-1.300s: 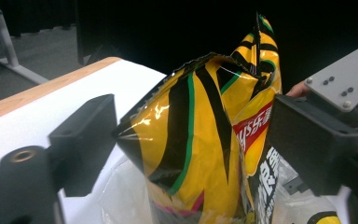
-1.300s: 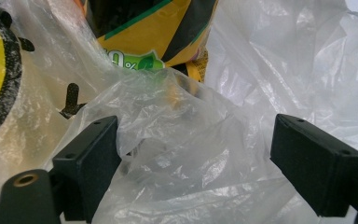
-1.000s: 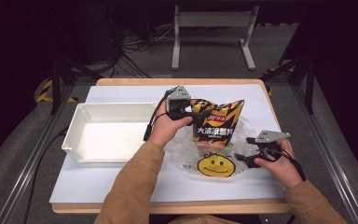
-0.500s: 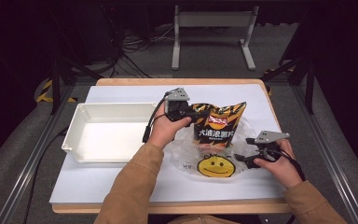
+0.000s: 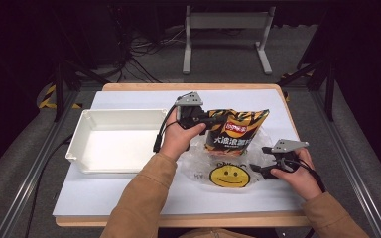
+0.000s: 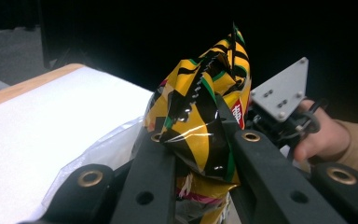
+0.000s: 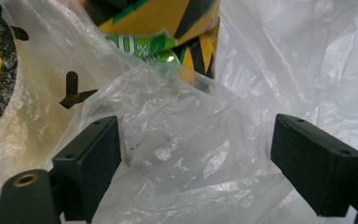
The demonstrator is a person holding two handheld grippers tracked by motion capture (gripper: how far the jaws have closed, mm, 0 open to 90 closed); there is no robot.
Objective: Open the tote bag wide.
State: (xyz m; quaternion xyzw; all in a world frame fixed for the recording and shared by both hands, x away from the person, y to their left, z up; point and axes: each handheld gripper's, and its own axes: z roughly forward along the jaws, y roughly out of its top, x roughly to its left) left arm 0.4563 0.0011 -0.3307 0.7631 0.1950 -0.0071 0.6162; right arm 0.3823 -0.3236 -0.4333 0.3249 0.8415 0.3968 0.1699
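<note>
Chip bag (image 5: 235, 130), yellow and black, stands on the white table (image 5: 129, 191), seen from above. Its bottom sits inside a clear plastic bag (image 5: 206, 163) that has a yellow smiley face on it. A white tray (image 5: 82, 148) lies to the left of it, and I see nothing in the tray. The left gripper (image 5: 213, 118) comes at the chip bag from the left and pinches its top corner. Its jaws have just been closing, and the chip bag is between them. The right gripper (image 5: 256, 169) rests low at the right edge of the plastic bag, near the smiley face.

From the left gripper view, the chip bag (image 6: 200, 121) sits crumpled between the two black jaws, and they squeeze it tight. The plastic bag (image 6: 107, 149) lies under it on the table. The other gripper (image 6: 279, 100), held by a hand, is just behind the chip bag.

From the right gripper view, the two black jaws stand wide apart. The crinkly plastic bag (image 7: 186, 140) bunches up between them, but the pads do not press it. The chip bag (image 7: 158, 28) is farther ahead, inside the plastic.
</note>
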